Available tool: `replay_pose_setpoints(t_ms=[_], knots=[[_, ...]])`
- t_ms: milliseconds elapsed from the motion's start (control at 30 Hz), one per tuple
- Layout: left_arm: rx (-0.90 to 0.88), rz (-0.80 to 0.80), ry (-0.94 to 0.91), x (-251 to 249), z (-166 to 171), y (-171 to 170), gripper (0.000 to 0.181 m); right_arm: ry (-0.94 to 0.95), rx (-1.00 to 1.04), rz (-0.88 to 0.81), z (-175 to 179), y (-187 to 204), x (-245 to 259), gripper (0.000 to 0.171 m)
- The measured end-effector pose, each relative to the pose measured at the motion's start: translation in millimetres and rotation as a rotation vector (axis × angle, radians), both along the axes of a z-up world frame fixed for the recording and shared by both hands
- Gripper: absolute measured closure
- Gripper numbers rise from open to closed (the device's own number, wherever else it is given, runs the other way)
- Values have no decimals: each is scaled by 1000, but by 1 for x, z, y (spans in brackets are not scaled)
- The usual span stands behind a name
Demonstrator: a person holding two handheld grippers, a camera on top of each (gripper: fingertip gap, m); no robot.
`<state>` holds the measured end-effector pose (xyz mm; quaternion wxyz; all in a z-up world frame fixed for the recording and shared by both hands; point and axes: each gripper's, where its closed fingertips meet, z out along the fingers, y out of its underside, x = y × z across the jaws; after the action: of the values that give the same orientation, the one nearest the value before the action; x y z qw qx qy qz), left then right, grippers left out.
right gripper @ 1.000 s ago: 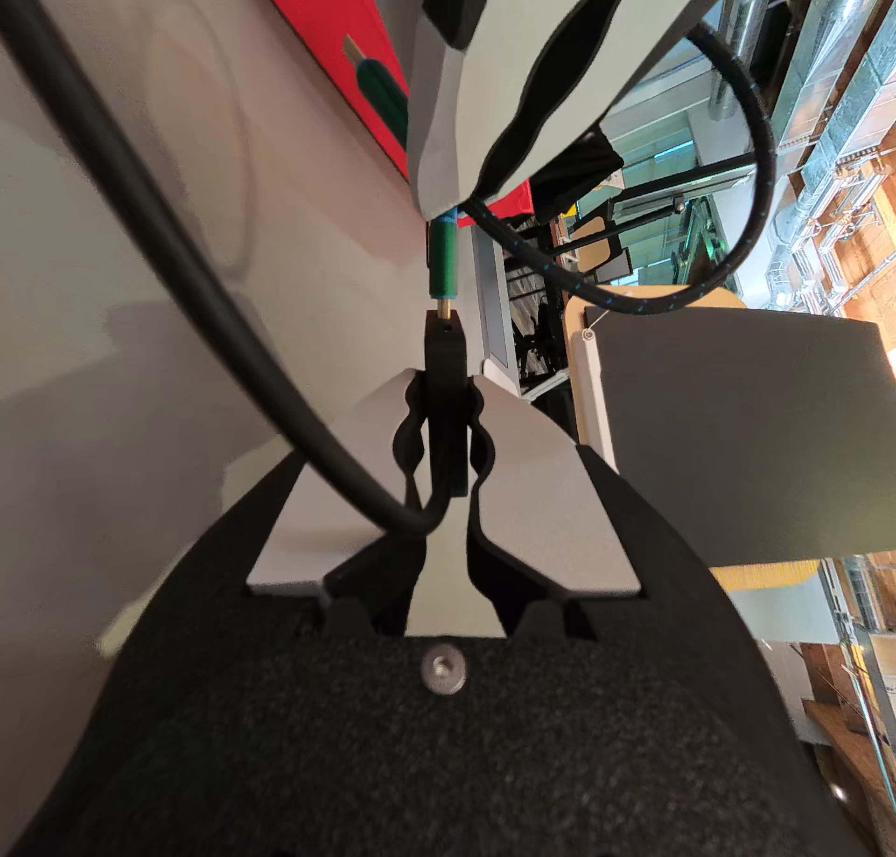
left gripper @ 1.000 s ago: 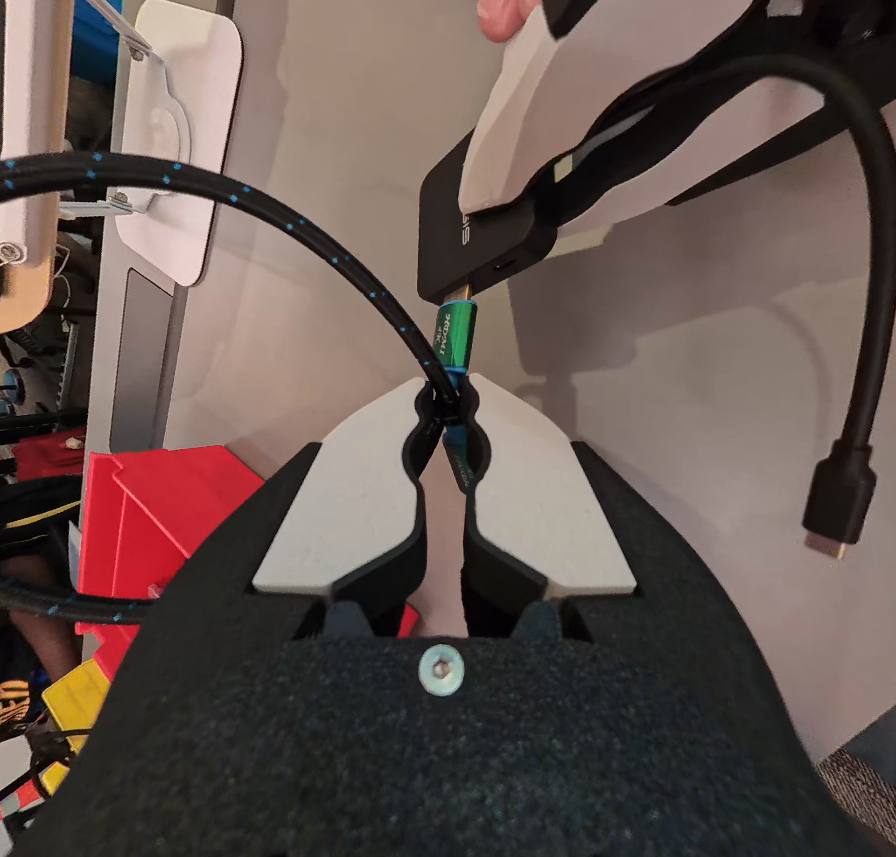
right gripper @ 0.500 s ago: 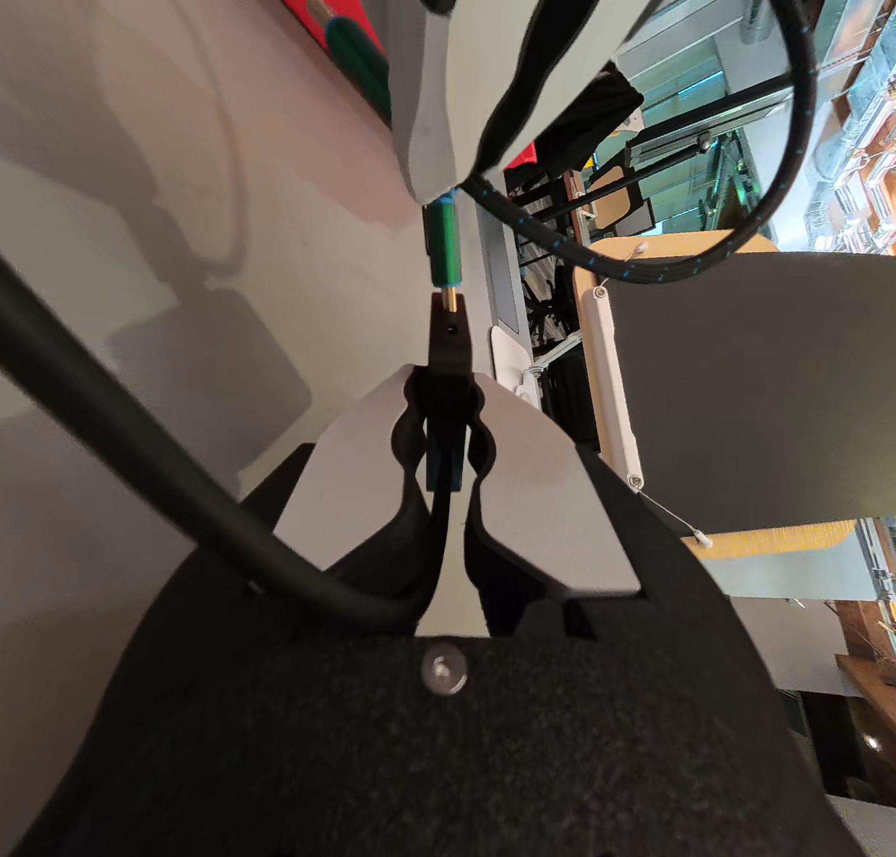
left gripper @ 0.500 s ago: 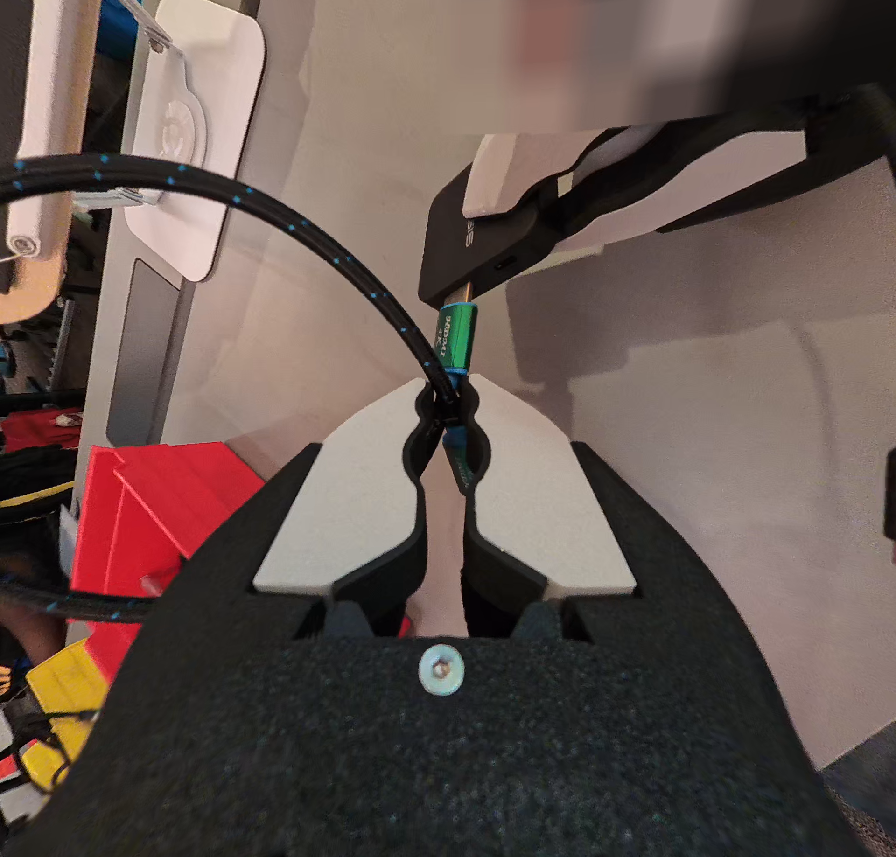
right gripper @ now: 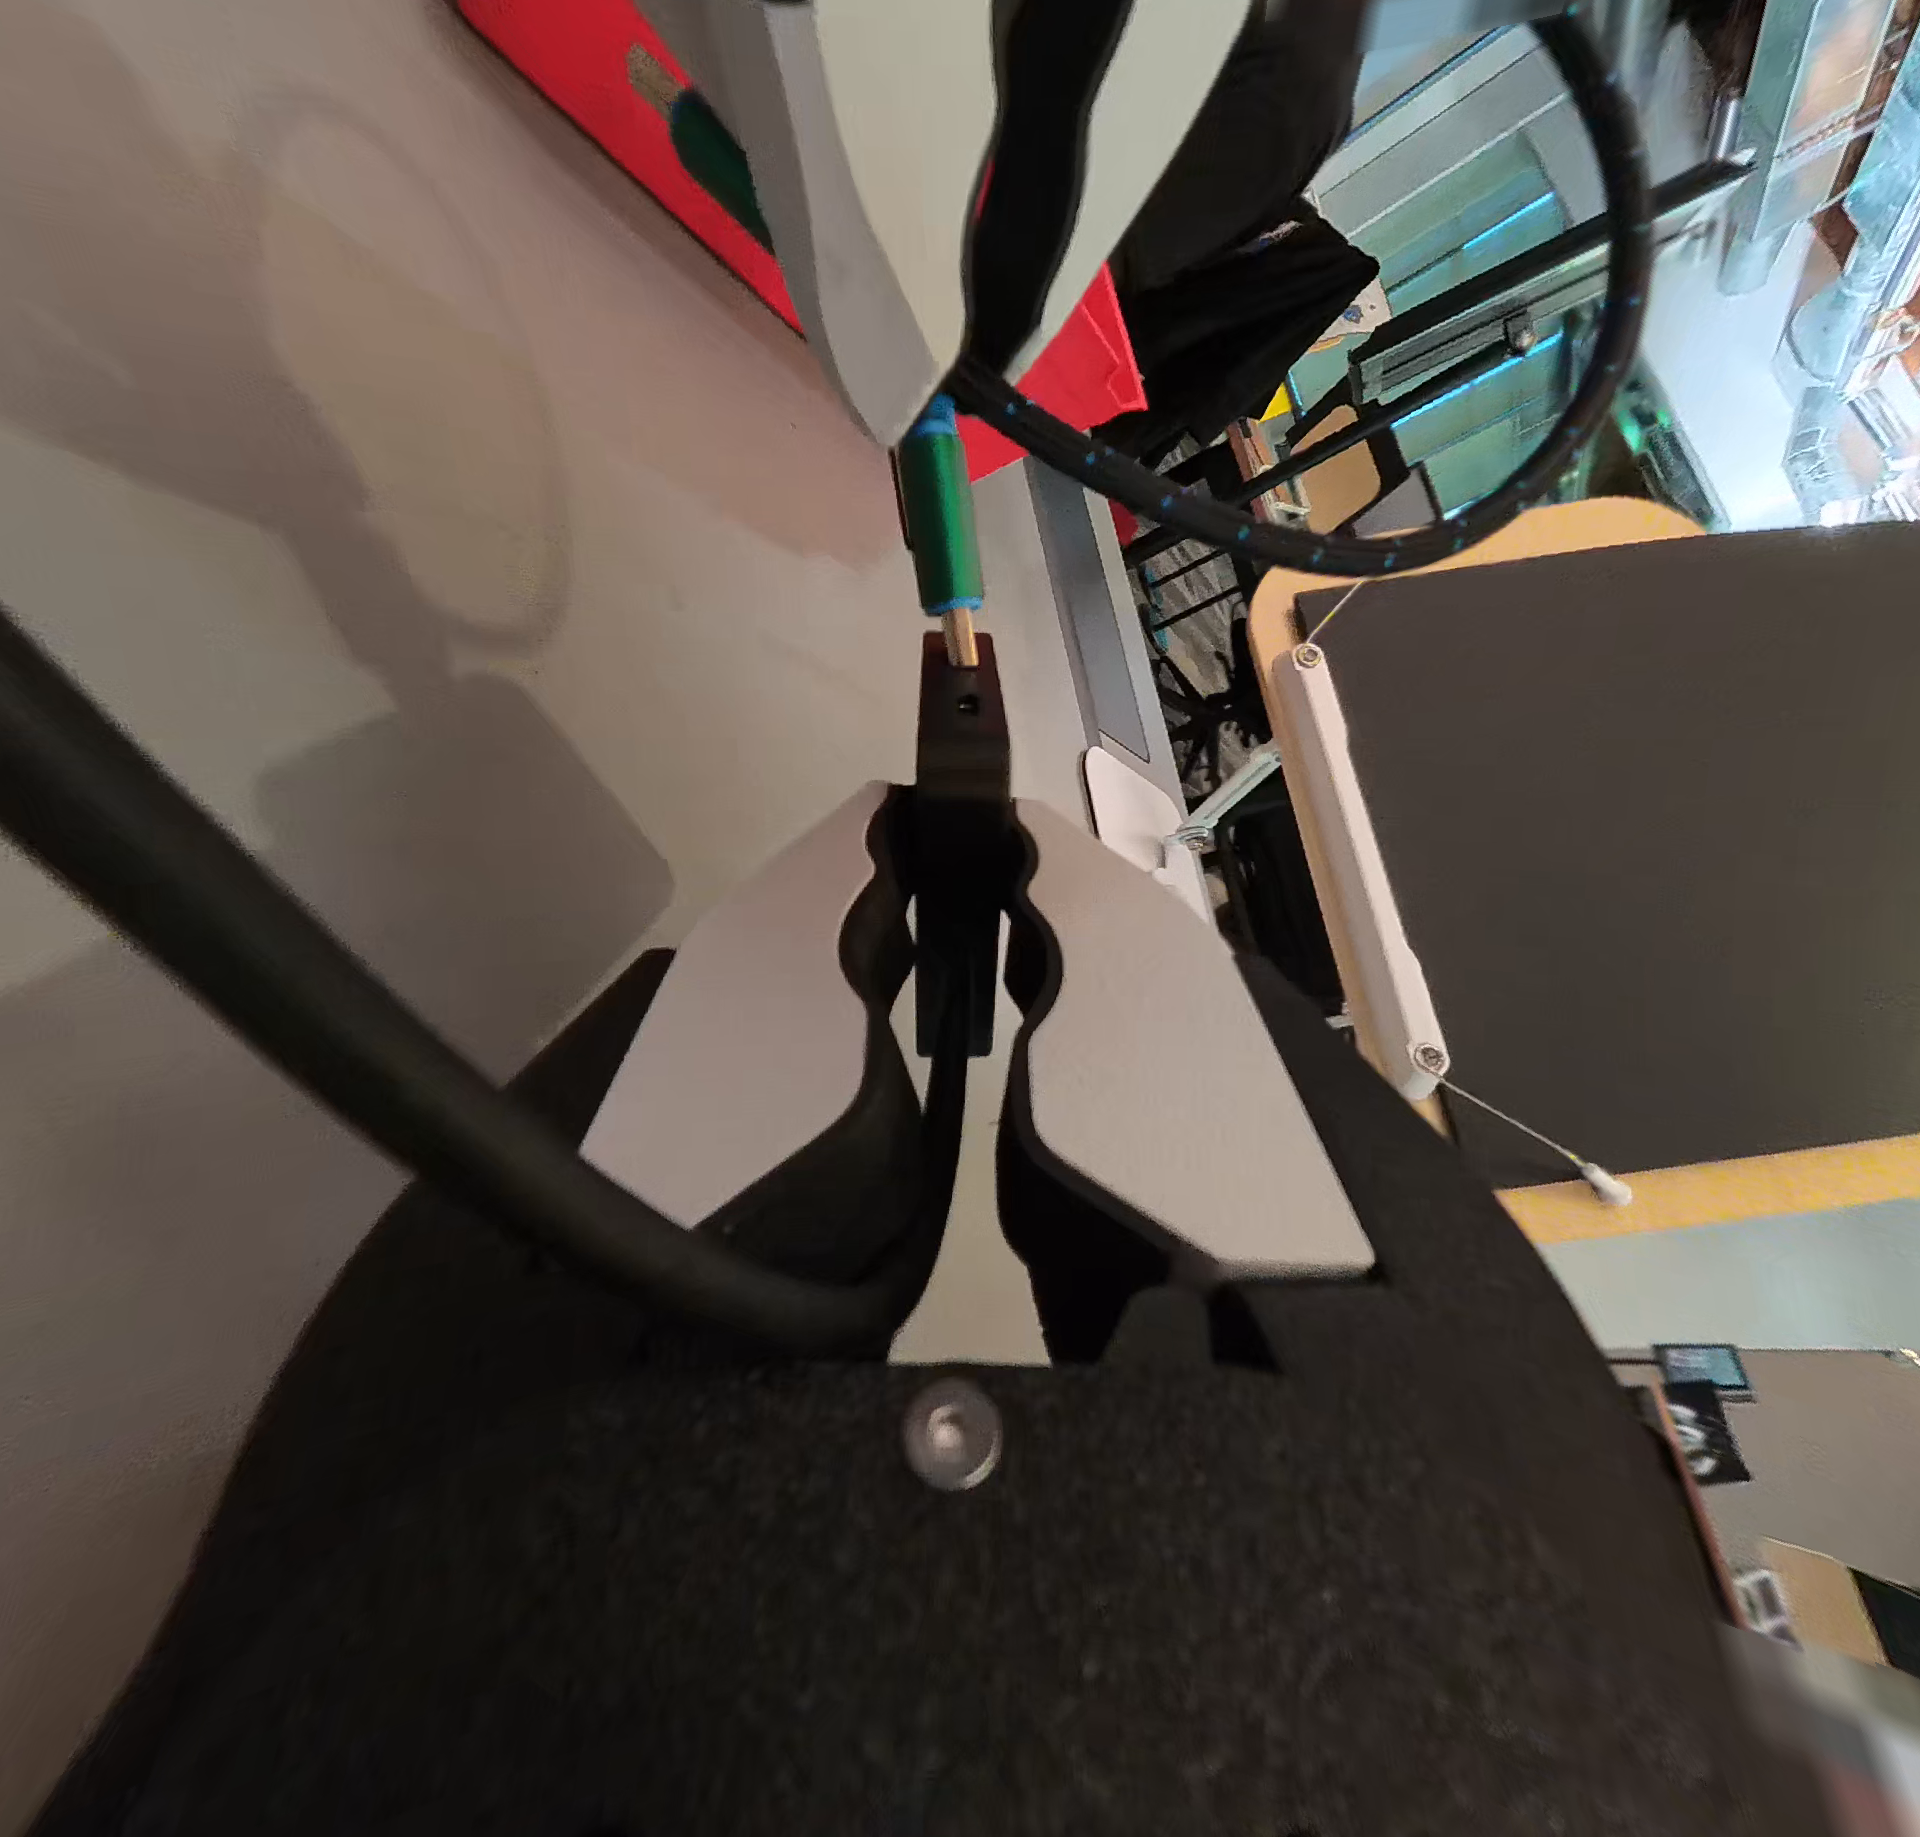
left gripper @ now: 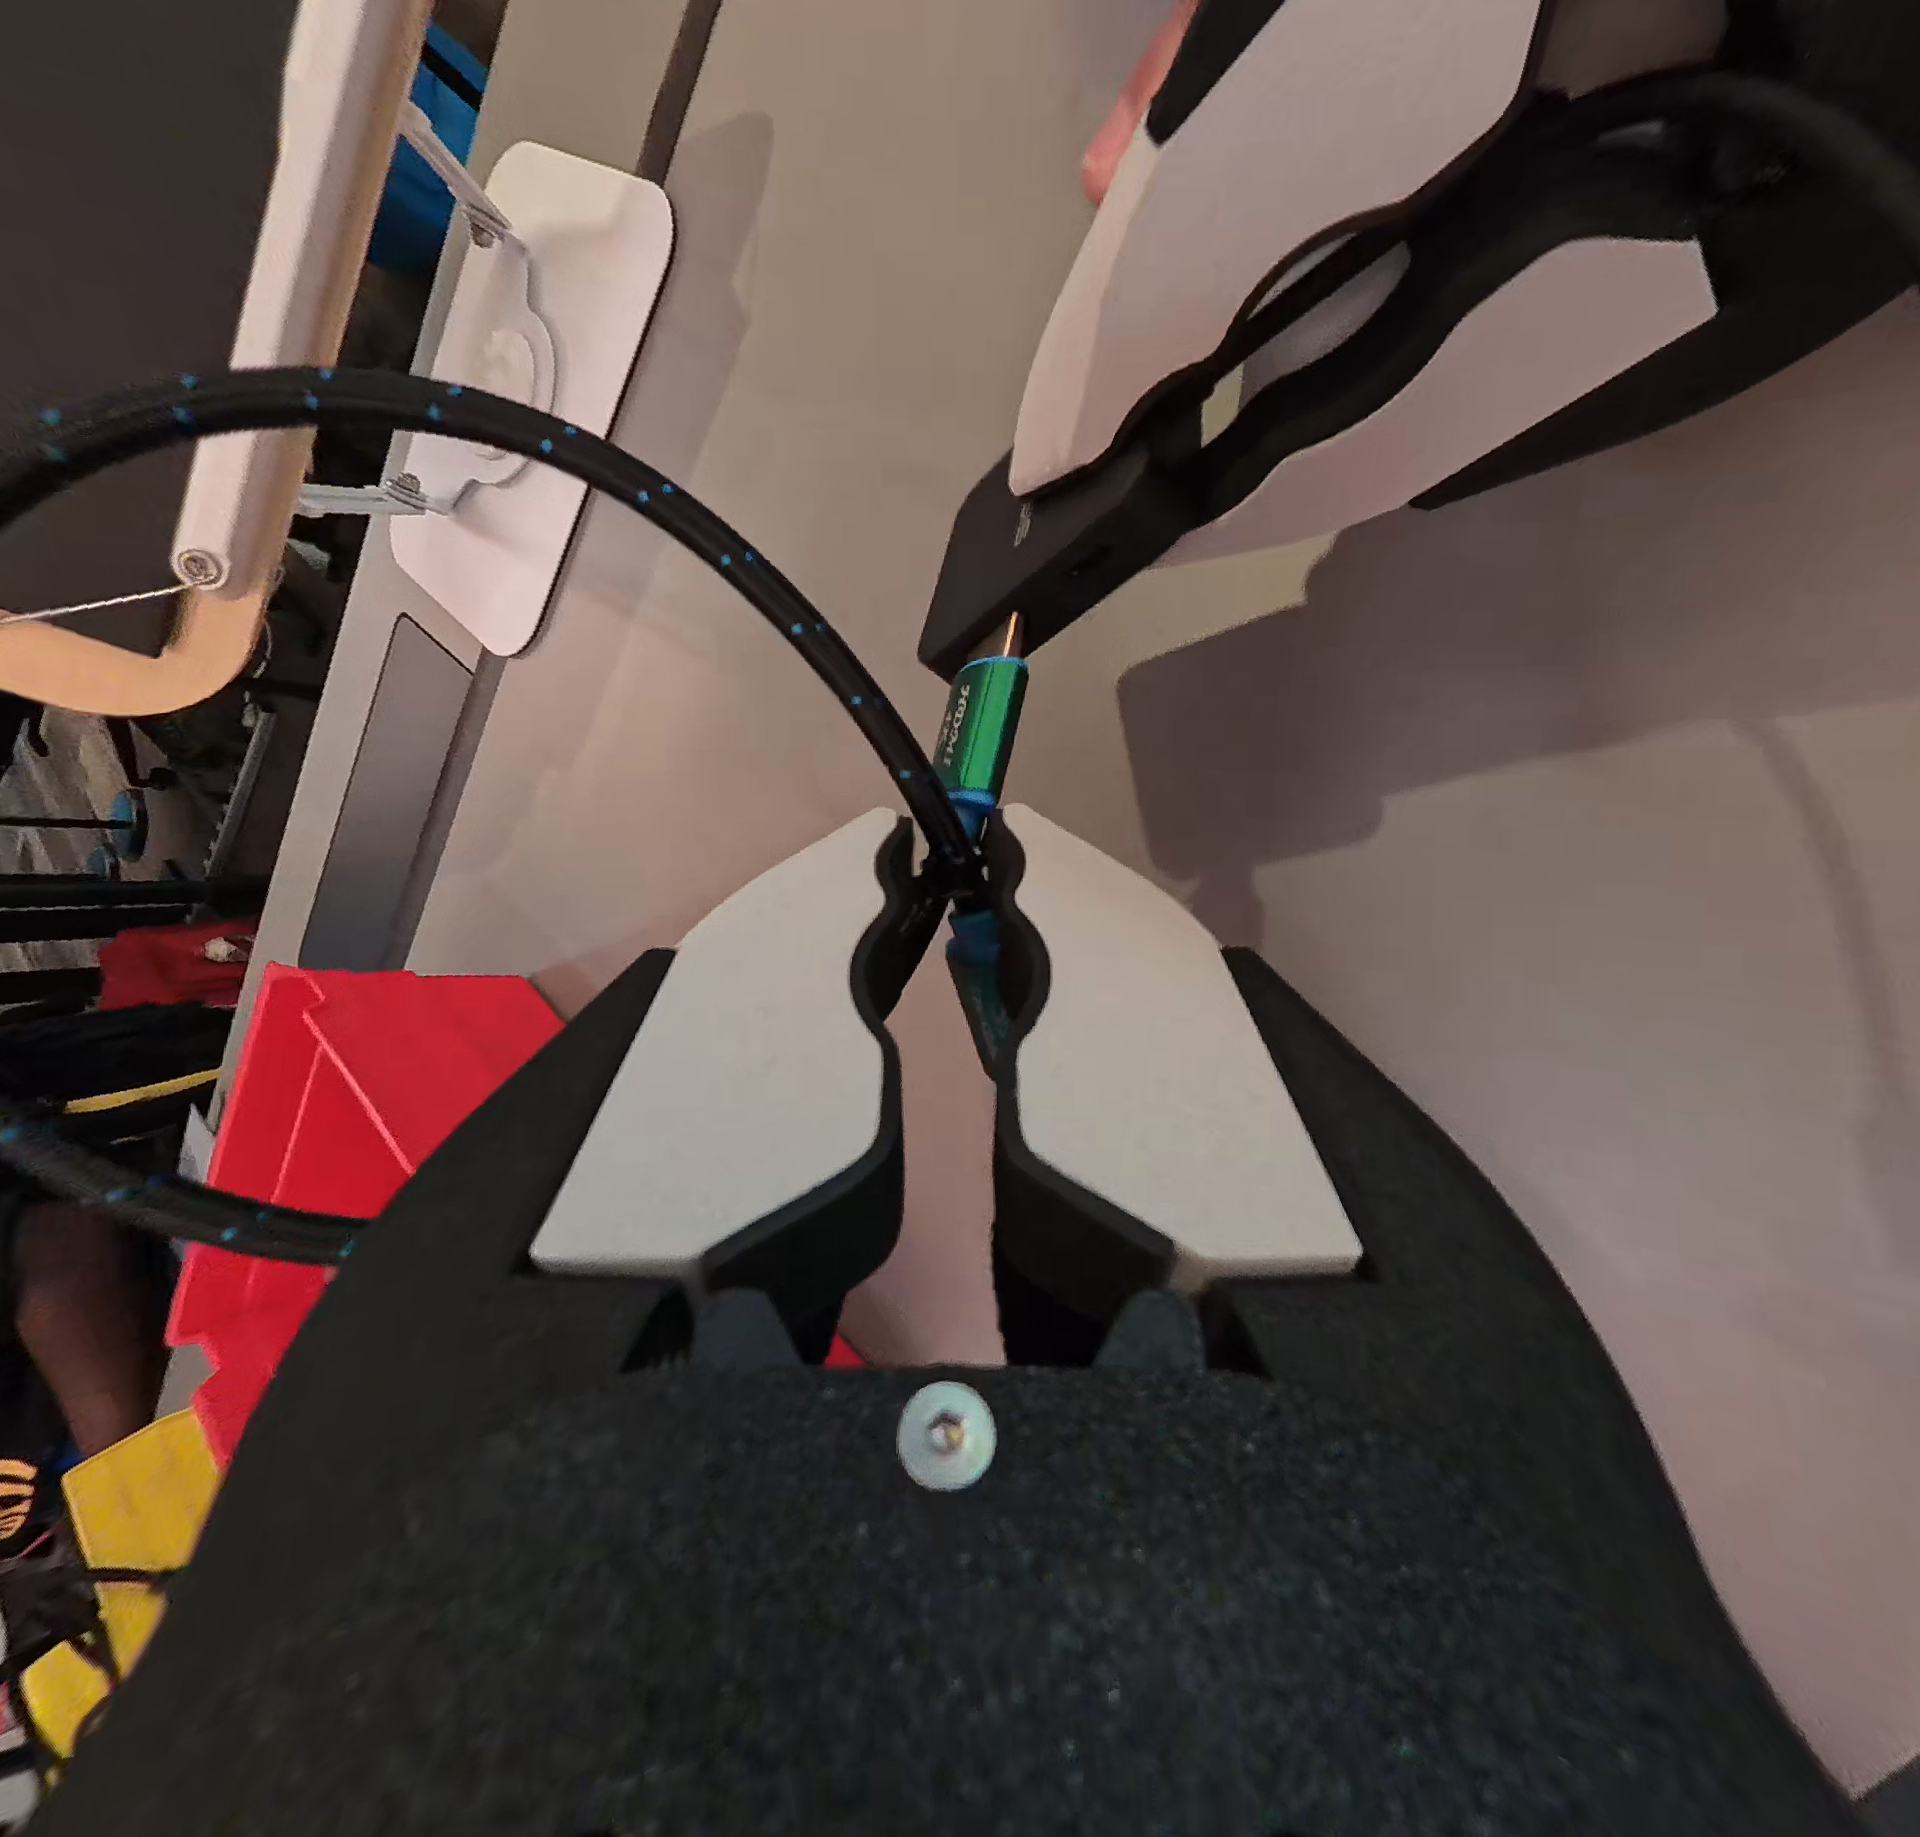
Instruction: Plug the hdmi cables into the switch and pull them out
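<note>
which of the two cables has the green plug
The braided black cable with blue flecks, whose green plug is gripped by the left gripper at the switch. The other, a smooth plain black cable, has none.

Matt plastics, braided cloth and brushed metal around one plug

The left gripper [left gripper: 951, 852] has smooth matt off-white plastic fingers [left gripper: 748, 1039] set in a rough, grainy black body with a bright metal screw [left gripper: 945, 1434]. It pinches a black woven-cloth cable with blue flecks [left gripper: 665, 499] ending in a glossy green metallic plug shell [left gripper: 982, 727] with a gold-coloured metal tip [right gripper: 961, 634]. The small matt black plastic switch box [left gripper: 997, 582] looks smooth, as does the thick black rubbery cable [right gripper: 260, 966]. The pale tabletop [left gripper: 1507, 956] is matt; the red plastic bin [left gripper: 343, 1091] has a slight sheen.
</note>
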<state>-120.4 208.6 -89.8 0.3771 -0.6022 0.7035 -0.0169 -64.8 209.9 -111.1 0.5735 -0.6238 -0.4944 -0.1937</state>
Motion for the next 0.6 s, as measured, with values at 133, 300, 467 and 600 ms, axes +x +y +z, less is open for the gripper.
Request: replay_pose_setpoints(t_ms=[133, 300, 467, 600], knots=[[-17, 8, -40, 1, 7, 1, 164, 68, -26, 10, 2, 0, 0, 157], [22, -15, -53, 5, 11, -3, 168, 74, -26, 0, 2, 1, 1, 156], [29, -16, -34, 7, 6, -5, 172, 67, -35, -18, 0, 3, 5, 157], [33, 10, -56, 3, 9, -1, 173, 77, -41, -27, 0, 4, 9, 157]])
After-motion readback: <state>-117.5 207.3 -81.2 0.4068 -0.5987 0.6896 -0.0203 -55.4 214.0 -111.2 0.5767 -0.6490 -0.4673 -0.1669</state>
